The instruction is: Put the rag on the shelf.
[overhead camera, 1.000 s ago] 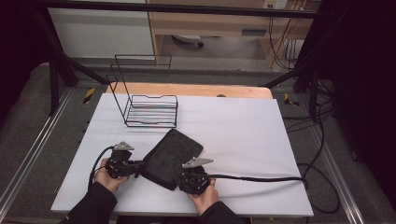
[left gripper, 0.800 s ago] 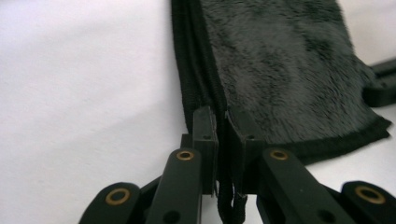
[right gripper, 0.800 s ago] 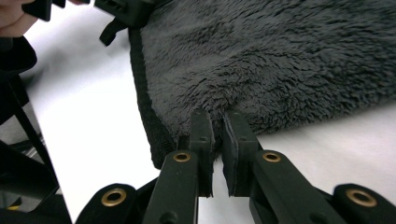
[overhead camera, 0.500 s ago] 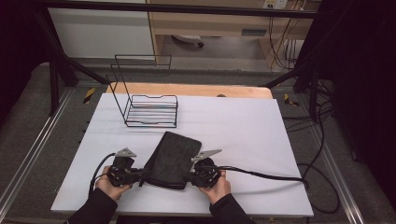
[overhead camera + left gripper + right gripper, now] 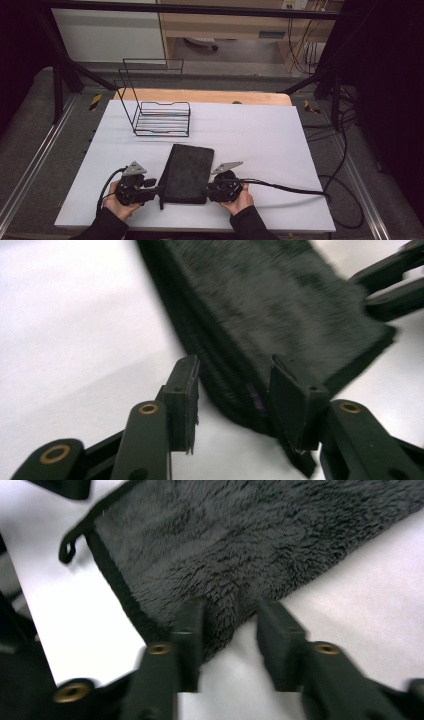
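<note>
**Grip on folded towel not yet secured at either near corner**

My left hand-held gripper [image 5: 159, 190] stands at the near left corner of the folded dark towel [image 5: 189, 172], jaws parted with the stacked edge [image 5: 235, 390] between them but not pinched. My right hand-held gripper [image 5: 204, 191] is at the near right corner, jaws likewise parted, one pad [image 5: 192, 625] overlapping the pile and the other over bare counter [image 5: 260, 135]. Neither holds anything.

The towel lies flat on the counter near its front edge, between my two hands.

Risks, as I judge them:
- The left jaws may close on the upper layers alone; the fold would then open on lifting.
- The right jaws straddle the edge shallowly; a thin bite of plush could slip out.
- Uneven closing would skew the towel.
- The hanging loop [image 5: 67, 550] could snag.

Farther back stands the wire rack [image 5: 162, 117], well apart from the towel; a sagging towel could catch on its front rail.
</note>
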Action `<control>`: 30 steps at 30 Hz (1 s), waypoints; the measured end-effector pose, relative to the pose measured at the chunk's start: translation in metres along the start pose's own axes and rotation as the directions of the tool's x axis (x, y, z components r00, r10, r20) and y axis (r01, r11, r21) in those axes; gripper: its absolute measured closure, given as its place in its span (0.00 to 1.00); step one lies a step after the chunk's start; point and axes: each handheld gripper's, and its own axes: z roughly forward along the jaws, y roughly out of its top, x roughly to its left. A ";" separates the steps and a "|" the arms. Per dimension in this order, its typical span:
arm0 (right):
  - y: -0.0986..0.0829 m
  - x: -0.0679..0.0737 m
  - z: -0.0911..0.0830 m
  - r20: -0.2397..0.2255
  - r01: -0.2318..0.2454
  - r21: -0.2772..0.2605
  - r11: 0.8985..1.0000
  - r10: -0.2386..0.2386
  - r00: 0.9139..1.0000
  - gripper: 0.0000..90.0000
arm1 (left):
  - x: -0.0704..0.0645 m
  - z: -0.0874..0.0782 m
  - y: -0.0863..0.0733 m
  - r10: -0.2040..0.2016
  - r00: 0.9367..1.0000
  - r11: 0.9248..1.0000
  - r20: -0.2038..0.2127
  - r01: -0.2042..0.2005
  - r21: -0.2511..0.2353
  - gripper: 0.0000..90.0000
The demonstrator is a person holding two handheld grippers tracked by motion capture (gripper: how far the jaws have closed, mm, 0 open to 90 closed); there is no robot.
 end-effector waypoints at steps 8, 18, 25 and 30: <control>-0.009 0.007 0.009 -0.010 -0.065 -0.059 0.996 0.065 0.998 0.71 | 0.000 0.014 -0.002 0.023 1.000 0.999 0.016 -0.023 0.047 0.76; -0.004 0.004 0.009 -0.039 -0.085 -0.035 0.996 0.084 0.996 0.94 | 0.000 0.013 0.002 0.014 1.000 0.996 0.019 -0.016 0.086 0.98; 0.004 -0.003 -0.009 -0.025 -0.037 -0.012 0.999 0.037 0.999 0.94 | -0.011 0.011 -0.001 0.017 0.997 0.996 0.070 -0.023 0.088 0.99; -0.001 -0.015 -0.013 -0.019 -0.014 0.023 1.000 0.015 1.000 0.92 | -0.025 0.014 -0.002 0.046 0.995 0.996 0.092 -0.054 0.078 0.98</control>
